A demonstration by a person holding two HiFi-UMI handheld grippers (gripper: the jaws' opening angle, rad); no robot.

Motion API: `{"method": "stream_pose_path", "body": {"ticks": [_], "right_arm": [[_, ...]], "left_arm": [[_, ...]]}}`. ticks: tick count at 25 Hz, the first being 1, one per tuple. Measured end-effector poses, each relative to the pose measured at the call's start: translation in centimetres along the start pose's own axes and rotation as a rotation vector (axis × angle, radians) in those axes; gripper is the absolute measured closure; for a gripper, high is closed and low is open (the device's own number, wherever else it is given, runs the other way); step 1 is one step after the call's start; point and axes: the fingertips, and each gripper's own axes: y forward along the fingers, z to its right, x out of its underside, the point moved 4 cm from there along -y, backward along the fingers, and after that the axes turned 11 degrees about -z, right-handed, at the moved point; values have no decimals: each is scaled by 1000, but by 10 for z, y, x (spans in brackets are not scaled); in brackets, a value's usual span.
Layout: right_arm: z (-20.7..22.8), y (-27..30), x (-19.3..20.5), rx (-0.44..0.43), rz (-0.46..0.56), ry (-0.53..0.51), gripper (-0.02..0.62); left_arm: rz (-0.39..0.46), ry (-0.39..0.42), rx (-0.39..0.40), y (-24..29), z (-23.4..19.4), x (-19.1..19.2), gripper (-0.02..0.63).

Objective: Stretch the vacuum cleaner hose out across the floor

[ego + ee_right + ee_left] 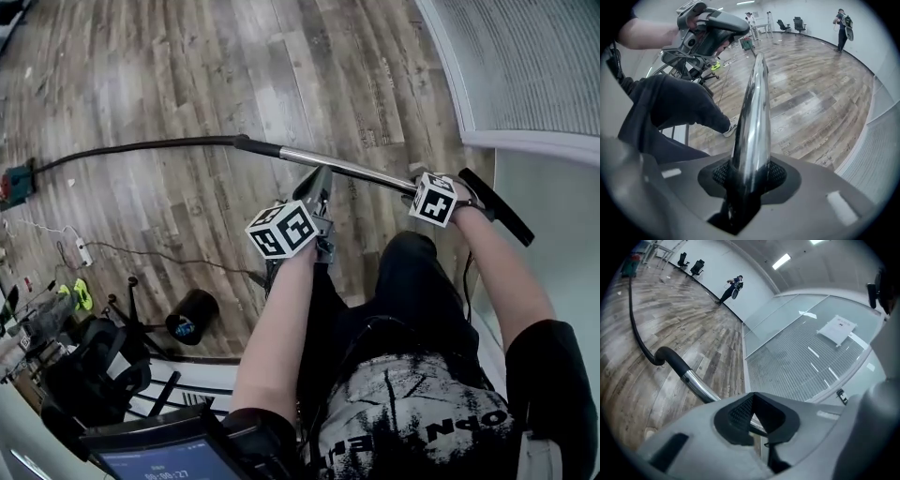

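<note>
1. The right gripper clamps its ribbed black pads around the smooth chrome wand.
2. The left gripper, jaws pressed together and empty, sits just beside the wand.
3. Beyond, the slim black hose trails over the wood-plank floor to the vacuum body, which is cut off at the frame's edge.

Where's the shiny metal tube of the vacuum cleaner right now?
In the head view the metal tube runs across the middle over the wooden floor, clamped near its right end in the right gripper, its left end joining the black hose.
</note>
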Motion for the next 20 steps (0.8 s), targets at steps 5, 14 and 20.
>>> {"method": "stream_pose_path", "body": {"ticks": [5, 14, 20], "right_arm": [[46, 82, 27, 23, 23, 9, 469], [116, 280, 98, 24, 156, -25, 463], [133, 373, 139, -18, 278, -56, 462]], "left_arm": [[30, 95, 13, 53, -43, 3, 606], [109, 257, 12, 158, -138, 31, 606], [180, 263, -77, 182, -162, 67, 606]]}}
